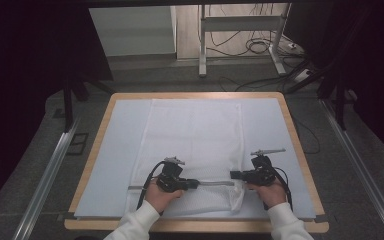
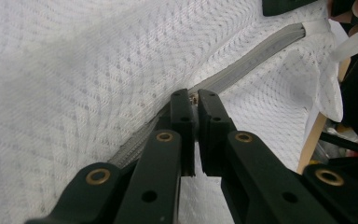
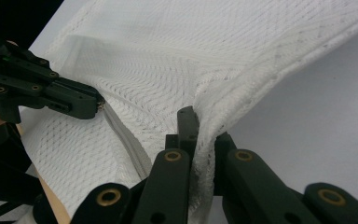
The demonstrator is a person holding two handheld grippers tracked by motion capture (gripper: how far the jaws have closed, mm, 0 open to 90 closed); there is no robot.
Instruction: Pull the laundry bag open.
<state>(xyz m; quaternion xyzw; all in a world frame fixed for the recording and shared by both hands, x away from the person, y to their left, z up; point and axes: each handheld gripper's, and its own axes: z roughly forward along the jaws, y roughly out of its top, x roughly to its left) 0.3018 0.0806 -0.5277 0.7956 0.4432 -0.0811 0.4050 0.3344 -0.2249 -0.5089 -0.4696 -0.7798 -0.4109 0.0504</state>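
Note:
A white mesh bag (image 1: 195,135) lies flat on the table, and a grey zipper (image 1: 215,183) runs along its near end. My left gripper (image 1: 196,183) points right along that zipper and is shut on the small metal zipper pull (image 2: 194,99). The zipper tape (image 2: 256,51) stretches away from the left gripper (image 2: 195,95) toward the bag's corner. My right gripper (image 1: 232,175) points left and is shut on the bag's fabric beside the zipper's end. Bunched mesh (image 3: 214,88) is pinched between the jaws of the right gripper (image 3: 200,126). The left gripper (image 3: 98,105) faces it along the zipper (image 3: 126,140).
The bag rests on a pale mat (image 1: 115,165) covering a wooden-edged table (image 1: 300,150). Metal rails (image 1: 50,175) run along both sides of the table. Behind it stand a desk frame (image 1: 202,50) and loose cables (image 1: 260,45) on the floor.

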